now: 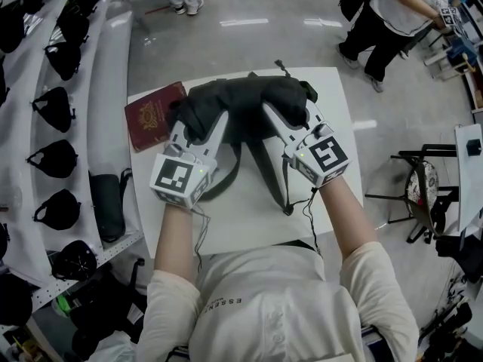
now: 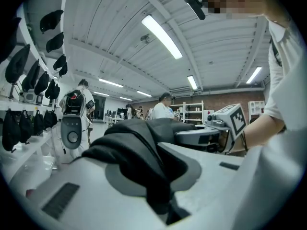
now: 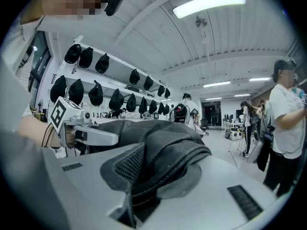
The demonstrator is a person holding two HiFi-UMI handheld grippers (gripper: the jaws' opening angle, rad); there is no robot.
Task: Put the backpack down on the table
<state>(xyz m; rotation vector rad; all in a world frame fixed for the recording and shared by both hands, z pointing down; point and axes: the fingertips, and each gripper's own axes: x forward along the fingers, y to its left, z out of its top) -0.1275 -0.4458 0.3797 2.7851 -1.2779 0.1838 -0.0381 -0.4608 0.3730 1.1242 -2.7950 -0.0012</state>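
A black backpack point(image 1: 249, 100) is bunched over the far half of the white table point(image 1: 249, 217), and its straps point(image 1: 264, 172) trail toward me. My left gripper point(image 1: 198, 123) is shut on a fold of its fabric point(image 2: 139, 147) at the left end. My right gripper point(image 1: 290, 119) is shut on a mesh-padded part point(image 3: 163, 147) at the right end. Both point away from me, side by side. In the left gripper view the dark fold fills the space between the left gripper's point(image 2: 158, 186) jaws. In the right gripper view the padding runs between the right gripper's point(image 3: 144, 186) jaws. Whether the bag's underside touches the table is hidden.
A dark red booklet point(image 1: 153, 115) lies on the table's far left corner, beside the backpack. White shelves with several black caps point(image 1: 53, 157) run along the left. A black pouch point(image 1: 106, 202) sits by the table's left edge. A person point(image 1: 392, 13) stands at the far right, and a stool point(image 1: 423, 187) at the right.
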